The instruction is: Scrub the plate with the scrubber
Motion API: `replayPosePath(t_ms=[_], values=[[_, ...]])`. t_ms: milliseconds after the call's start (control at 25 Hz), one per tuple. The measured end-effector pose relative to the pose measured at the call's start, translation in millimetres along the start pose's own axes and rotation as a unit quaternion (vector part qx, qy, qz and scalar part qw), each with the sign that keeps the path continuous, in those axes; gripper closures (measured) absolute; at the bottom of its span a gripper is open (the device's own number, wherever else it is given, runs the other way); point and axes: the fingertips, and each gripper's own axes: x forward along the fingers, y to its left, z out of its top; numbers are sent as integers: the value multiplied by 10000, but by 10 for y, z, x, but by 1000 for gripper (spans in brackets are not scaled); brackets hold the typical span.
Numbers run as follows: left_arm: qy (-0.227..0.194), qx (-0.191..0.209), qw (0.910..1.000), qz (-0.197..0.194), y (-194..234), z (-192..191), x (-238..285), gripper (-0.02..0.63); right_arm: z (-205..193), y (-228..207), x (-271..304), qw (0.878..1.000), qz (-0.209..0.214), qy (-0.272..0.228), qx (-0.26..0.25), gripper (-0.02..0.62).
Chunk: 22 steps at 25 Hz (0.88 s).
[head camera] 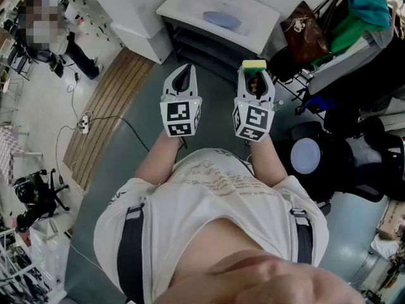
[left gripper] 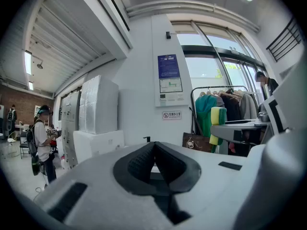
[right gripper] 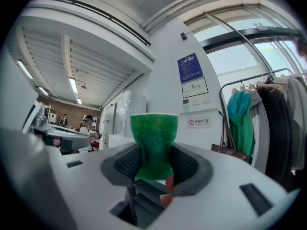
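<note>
grip of the right gripper point(head camera: 254, 81), clamped on the green-and-yellow sponge scrubber point(right gripper: 153, 143), should be firm for the pale blue plate point(head camera: 222, 20), left gripper point(head camera: 183, 80) closed empty.

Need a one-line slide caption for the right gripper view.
Right gripper shut on a green sponge scrubber, facing a white wall with a blue notice.
</note>
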Motion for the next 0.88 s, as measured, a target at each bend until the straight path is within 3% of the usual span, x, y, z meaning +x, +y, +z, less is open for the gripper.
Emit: replayPosePath(t_ms=[360, 880], values=[[135, 15, 9999, 27, -150, -39, 31, 584, 69, -84, -33, 9985, 320, -246, 372, 403], [357, -167, 9991, 180, -495, -252, 159, 584, -101, -360, -15, 9974, 619, -115, 356, 396]])
